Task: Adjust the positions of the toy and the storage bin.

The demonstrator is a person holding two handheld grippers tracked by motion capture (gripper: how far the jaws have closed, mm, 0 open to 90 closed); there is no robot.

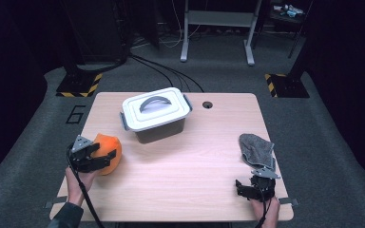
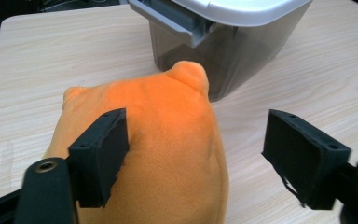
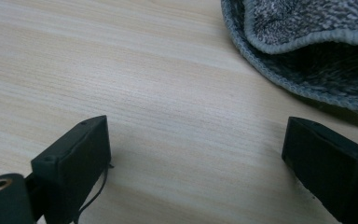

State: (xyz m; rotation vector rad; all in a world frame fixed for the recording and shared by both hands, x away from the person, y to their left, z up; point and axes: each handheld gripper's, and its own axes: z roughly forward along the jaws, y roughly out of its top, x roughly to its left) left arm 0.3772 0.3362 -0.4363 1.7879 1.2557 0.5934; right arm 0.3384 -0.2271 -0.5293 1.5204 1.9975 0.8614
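Note:
An orange plush toy [image 1: 108, 151] lies on the wooden table [image 1: 195, 156] near its left edge. My left gripper [image 1: 100, 157] reaches over it from the left, open. In the left gripper view the plush toy [image 2: 168, 116] sits between the spread jaws of the left gripper [image 2: 198, 140], against the left jaw and well apart from the right one. My right gripper [image 1: 257, 180] rests low at the front right, open with nothing between its jaws. A crumpled grey cloth [image 1: 255, 148] lies just beyond it. In the right gripper view the right gripper [image 3: 196, 149] hovers over bare wood, with the cloth [image 3: 307, 42] at upper right.
A grey plastic box with a white latched lid and handle [image 1: 157, 114] stands at the table's back centre, and the box [image 2: 223, 42] is just past the plush in the left gripper view. A cable hole [image 1: 207, 104] sits near the far edge. Desk legs and cables stand on the floor behind.

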